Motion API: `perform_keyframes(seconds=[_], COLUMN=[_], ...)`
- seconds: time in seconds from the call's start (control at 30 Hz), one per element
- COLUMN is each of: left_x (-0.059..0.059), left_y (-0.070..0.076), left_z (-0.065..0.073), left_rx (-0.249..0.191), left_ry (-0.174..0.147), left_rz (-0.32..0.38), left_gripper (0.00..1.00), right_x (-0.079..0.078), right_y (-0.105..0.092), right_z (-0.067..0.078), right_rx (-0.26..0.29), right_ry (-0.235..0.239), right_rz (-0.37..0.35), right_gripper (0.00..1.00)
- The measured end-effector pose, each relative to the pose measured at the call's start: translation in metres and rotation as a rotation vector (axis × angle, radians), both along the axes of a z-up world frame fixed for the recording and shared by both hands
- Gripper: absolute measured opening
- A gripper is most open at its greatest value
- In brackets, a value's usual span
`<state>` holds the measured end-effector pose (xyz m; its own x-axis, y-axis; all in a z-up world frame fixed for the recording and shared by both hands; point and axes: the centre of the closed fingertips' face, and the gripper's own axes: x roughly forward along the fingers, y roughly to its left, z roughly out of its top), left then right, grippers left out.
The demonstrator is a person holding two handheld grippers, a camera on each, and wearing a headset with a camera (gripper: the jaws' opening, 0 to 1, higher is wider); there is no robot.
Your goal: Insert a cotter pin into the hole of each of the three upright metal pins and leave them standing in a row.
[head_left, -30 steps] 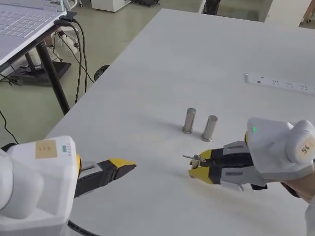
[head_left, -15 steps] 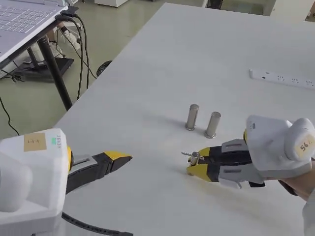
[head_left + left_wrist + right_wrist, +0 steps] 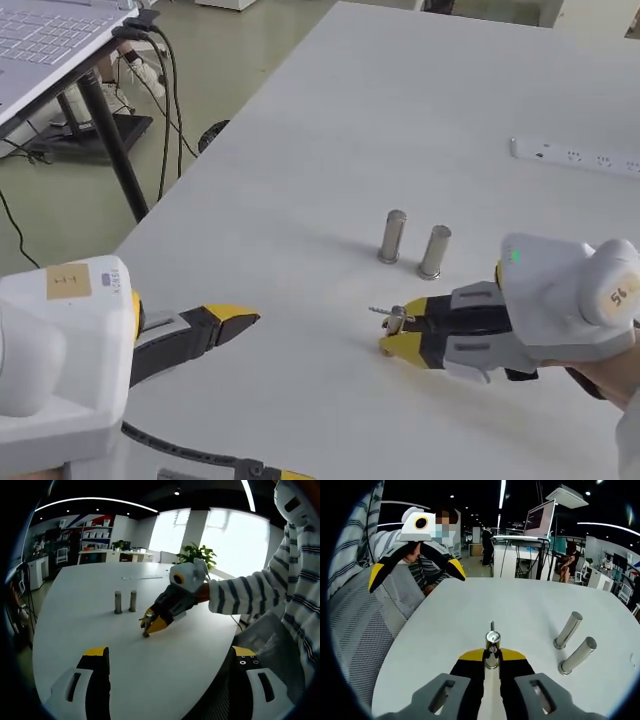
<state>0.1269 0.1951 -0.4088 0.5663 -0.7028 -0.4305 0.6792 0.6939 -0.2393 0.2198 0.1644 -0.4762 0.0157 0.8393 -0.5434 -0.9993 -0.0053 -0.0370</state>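
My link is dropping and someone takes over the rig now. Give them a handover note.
Left gripper open, empty, above the white table's near side.
Right gripper shut on a short metal pin, close to the tabletop; a thin cotter pin appears to stick out of it.
Two upright metal pins stand side by side just beyond it; no cotter pins visible in them.
Left: stand the held pin beside them, then probably pin those two.

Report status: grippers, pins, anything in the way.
Left gripper open, off to the side. Right gripper shut on one metal pin, cotter pin poking from it. Two more pins upright, side by side. No obstruction seen.
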Motion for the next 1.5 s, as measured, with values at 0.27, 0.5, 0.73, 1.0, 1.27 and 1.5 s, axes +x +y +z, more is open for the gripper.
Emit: perform_keyframes(seconds=[0.27, 0.5, 0.73, 1.0, 1.27, 1.5], left_x=[-0.001, 0.0, 0.003, 0.01, 0.011, 0.01], left_y=[0.0, -0.001, -0.004, -0.007, -0.015, -0.019], left_z=[-0.001, 0.001, 0.005, 0.014, 0.012, 0.01], left_rx=[0.012, 0.015, 0.018, 0.001, 0.0, 0.0], left_ry=[0.0, -0.01, -0.019, -0.049, -0.048, -0.039], left_rz=[-0.004, -0.011, -0.025, -0.023, -0.045, -0.068], left_gripper=[0.99, 0.99, 0.99, 0.99, 0.99, 0.99], right_x=[0.001, 0.002, -0.007, -0.015, -0.025, -0.027], right_y=[-0.001, -0.006, -0.015, -0.041, -0.068, -0.092], right_z=[0.005, 0.031, 0.06, 0.077, 0.079, 0.066], right_rx=[0.003, 0.037, 0.11, 0.132, 0.153, 0.141], right_ry=[0.015, -0.007, 0.056, 0.055, 0.098, 0.114], right_rz=[-0.047, -0.108, -0.179, -0.272, -0.355, -0.443], right_gripper=[0.21, 0.27, 0.45, 0.57, 0.65, 0.74])
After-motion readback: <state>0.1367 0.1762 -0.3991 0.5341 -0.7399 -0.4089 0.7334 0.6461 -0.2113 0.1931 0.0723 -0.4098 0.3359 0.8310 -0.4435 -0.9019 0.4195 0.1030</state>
